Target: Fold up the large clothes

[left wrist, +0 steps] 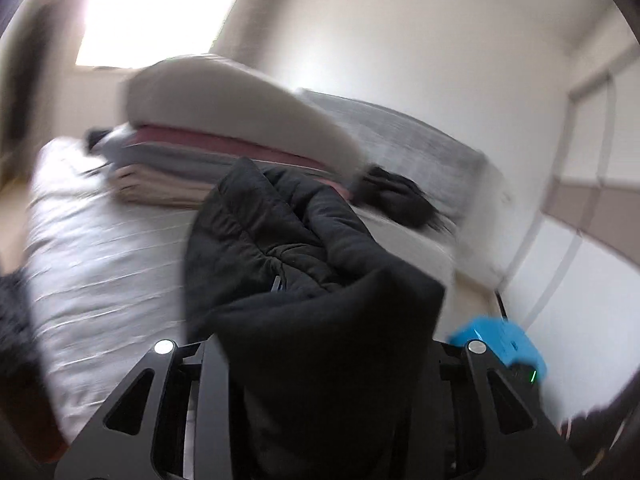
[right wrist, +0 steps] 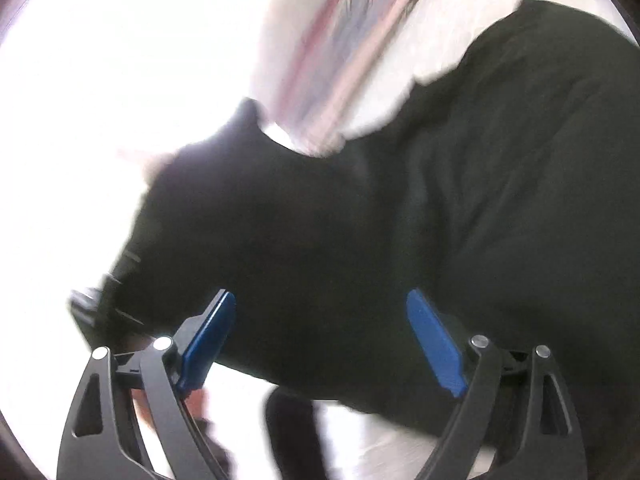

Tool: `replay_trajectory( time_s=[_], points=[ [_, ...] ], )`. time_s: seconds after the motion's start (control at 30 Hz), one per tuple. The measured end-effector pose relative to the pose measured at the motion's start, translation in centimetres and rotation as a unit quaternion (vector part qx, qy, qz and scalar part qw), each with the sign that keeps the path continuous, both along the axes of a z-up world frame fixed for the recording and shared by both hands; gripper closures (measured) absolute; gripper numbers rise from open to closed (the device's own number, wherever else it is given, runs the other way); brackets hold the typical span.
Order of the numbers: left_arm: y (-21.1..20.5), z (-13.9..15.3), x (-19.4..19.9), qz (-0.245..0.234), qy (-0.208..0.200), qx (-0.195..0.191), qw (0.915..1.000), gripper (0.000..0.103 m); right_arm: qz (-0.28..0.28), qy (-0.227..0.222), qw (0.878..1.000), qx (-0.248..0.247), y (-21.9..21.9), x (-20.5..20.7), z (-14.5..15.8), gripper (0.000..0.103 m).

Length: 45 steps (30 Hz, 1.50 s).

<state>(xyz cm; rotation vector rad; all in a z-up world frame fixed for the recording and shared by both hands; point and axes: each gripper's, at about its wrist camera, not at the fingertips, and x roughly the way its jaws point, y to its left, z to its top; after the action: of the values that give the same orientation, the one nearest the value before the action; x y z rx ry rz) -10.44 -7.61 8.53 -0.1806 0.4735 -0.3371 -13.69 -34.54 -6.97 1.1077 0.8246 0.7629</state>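
Black padded garment [left wrist: 304, 240] bunches up nearest, clamped in the left gripper [left wrist: 320, 360] jaws and lifted over the bed [left wrist: 100, 248]. Folded clothes [left wrist: 192, 168] sit stacked behind, so this one is barely begun. Rightward, the right gripper [right wrist: 320, 340] jaws stand apart, cloth between them.

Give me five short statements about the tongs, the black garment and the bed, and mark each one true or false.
1. The left tongs are clamped on the black garment. True.
2. The right tongs are shut tight. False: their blue pads stand wide apart, with the black cloth lying in front of them.
3. A stack of folded clothes lies on the bed. True.
4. The stack is all black. False: it shows pink, grey and beige layers under a pale top layer.
5. The window is dark. False: it glows bright white.
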Motion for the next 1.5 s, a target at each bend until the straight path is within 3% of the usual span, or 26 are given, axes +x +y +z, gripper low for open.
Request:
replay_trajectory(
  time_s=[0.13,0.2,0.27,0.3,0.33,0.37,0.5,0.57,0.63,0.67,0.77,0.87,0.9,0.93,0.97,1.0,1.03,1.07,1.13,1.2,1.23,1.27,1.33,1.4,1.47,1.5],
  points=[
    [-11.2,-2.8,-0.2,-0.099,0.014,0.058,0.9933,0.072,-0.062,-0.002,0.996,0.072,-9.1,-1.5,-0.1,0.009],
    [-16.2,-6.0,0.1,-0.152,0.049,0.100,0.9821,0.072,-0.081,0.018,0.992,0.097,-12.4,-2.3,-1.9,0.009],
    [-20.6,-10.1,0.5,-0.196,0.095,0.153,0.9639,0.071,-0.079,0.053,0.987,0.128,-14.9,-1.9,-5.1,0.009],
    [-22.9,-13.1,0.7,-0.222,0.138,0.196,0.9449,0.070,-0.076,0.069,0.985,0.139,-15.4,-1.7,-6.4,0.008],
    [-24.2,-15.1,0.5,-0.236,0.156,0.228,0.9317,0.067,-0.068,0.094,0.982,0.147,-15.5,-1.3,-7.9,0.008],
    [-25.1,-16.0,-0.3,-0.243,0.147,0.259,0.9231,0.063,-0.062,0.102,0.982,0.149,-15.6,-1.2,-8.7,0.008],
    [-25.4,-15.3,-2.6,-0.275,0.125,0.312,0.9007,0.048,-0.033,0.101,0.983,0.151,-15.0,-1.4,-9.8,0.008],
    [-24.9,-14.1,-3.4,-0.291,0.139,0.317,0.8920,0.044,-0.025,0.097,0.983,0.156,-15.0,-0.4,-9.8,0.007],
    [-23.3,-12.6,-4.0,-0.306,0.151,0.306,0.8887,0.042,-0.016,0.094,0.984,0.153,-14.7,0.0,-9.5,0.007],
    [-22.2,-11.6,-4.9,-0.312,0.151,0.296,0.8899,0.042,-0.010,0.090,0.985,0.150,-15.0,2.0,-9.4,0.007],
    [-19.0,-9.4,-6.0,-0.324,0.161,0.249,0.8985,0.037,0.009,0.079,0.990,0.118,-14.5,3.1,-7.8,0.007],
    [-14.4,-7.6,-5.9,-0.303,0.169,0.183,0.9198,0.034,0.024,0.080,0.995,0.054,-13.8,5.1,-6.8,0.007],
    [-12.2,-7.0,-5.2,-0.278,0.168,0.160,0.9321,0.033,0.031,0.078,0.996,0.036,-13.5,5.9,-6.6,0.007],
    [-11.3,-6.8,-5.0,-0.262,0.165,0.150,0.9390,0.033,0.037,0.066,0.997,0.024,-13.2,6.5,-6.3,0.008],
    [-9.2,-6.5,-4.1,-0.232,0.164,0.126,0.9504,0.032,0.050,0.040,0.998,0.001,-12.4,6.7,-5.1,0.013],
    [-7.7,-6.3,-3.3,-0.212,0.170,0.107,0.9563,0.030,0.059,0.018,0.998,-0.015,-11.6,7.1,-4.0,0.018],
    [-6.1,-6.3,-2.4,-0.190,0.180,0.080,0.9617,0.029,0.070,-0.011,0.997,-0.034,-10.9,6.8,-2.4,0.036],
    [-5.1,-6.4,-1.8,-0.176,0.187,0.059,0.9646,0.028,0.078,-0.026,0.996,-0.041,-10.5,6.4,-1.4,0.052],
    [-2.9,-7.2,-0.4,-0.151,0.201,0.014,0.9676,0.027,0.086,-0.039,0.994,-0.053,-10.4,6.0,-0.8,0.062],
    [-2.1,-8.6,0.4,-0.140,0.213,0.005,0.9670,0.027,0.076,-0.019,0.991,-0.107,-10.8,6.2,-1.6,0.062],
    [-2.0,-9.3,0.6,-0.143,0.220,0.000,0.9650,0.027,0.063,0.012,0.981,-0.181,-10.7,6.4,-2.9,0.062],
    [-2.1,-10.2,0.9,-0.152,0.227,-0.007,0.9619,0.027,0.051,0.032,0.975,-0.214,-11.1,6.2,-3.6,0.062],
    [-2.6,-11.1,0.9,-0.151,0.218,0.003,0.9641,0.026,0.019,0.035,0.977,-0.211,-12.1,5.0,-3.6,0.059],
    [-3.3,-11.2,0.4,-0.156,0.204,0.021,0.9662,0.018,-0.020,-0.004,0.976,-0.218,-12.7,3.2,-1.1,0.051],
    [-4.0,-11.2,0.4,-0.154,0.198,0.038,0.9672,0.016,-0.013,-0.053,0.984,-0.167,-12.5,1.4,0.9,0.023],
    [-4.1,-11.1,0.5,-0.155,0.197,0.041,0.9671,0.016,0.000,-0.066,0.987,-0.149,-12.3,0.8,1.7,0.021]
  ],
)
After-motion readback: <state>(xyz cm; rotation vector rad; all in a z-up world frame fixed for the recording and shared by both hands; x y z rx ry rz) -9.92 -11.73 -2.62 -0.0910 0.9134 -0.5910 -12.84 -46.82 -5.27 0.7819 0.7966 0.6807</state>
